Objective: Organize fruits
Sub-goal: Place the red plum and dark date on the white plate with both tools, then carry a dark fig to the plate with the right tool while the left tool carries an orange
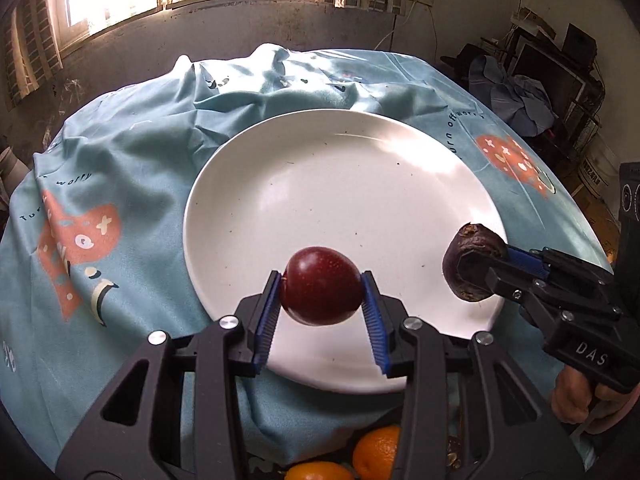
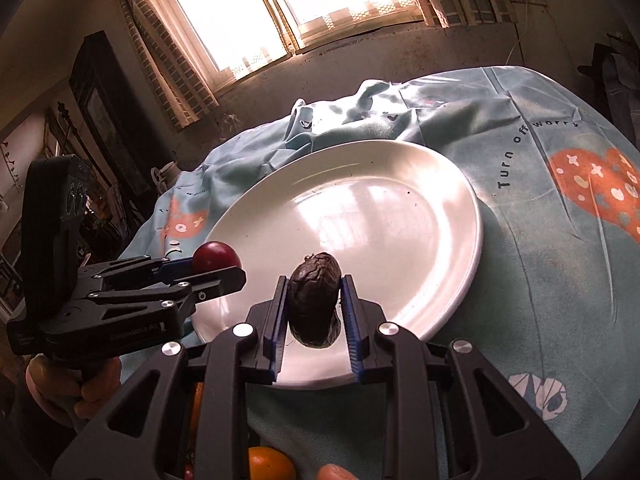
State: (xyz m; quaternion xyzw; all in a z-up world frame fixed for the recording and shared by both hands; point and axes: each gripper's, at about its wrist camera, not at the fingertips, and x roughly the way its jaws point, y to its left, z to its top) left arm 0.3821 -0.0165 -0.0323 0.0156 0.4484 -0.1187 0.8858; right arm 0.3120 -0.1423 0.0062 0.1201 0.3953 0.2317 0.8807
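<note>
A rumpled pale-blue printed cloth (image 1: 132,184) covers the table below a bright window (image 2: 280,4). The round white ceramic plate (image 1: 320,184) lies bare. Over its near rim, the left hand-held gripper (image 1: 321,292) clamps a glossy dark-red plum (image 1: 320,286), and the right hand-held gripper (image 2: 314,304) clamps a wrinkled dark-brown fruit (image 2: 314,300).

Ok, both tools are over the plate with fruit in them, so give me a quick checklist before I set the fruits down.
1. Left tool grips the red plum: ok, pads press both sides.
2. Right tool grips the dark wrinkled fruit: ok, clamped.
3. White plate free of other fruit: ok.
4. Both fruits over the plate: ok, near its front edge.
5. Tools apart from each other: ok, a gap shows between them.
6. Height of the fruits above the plate: cannot tell.
</note>
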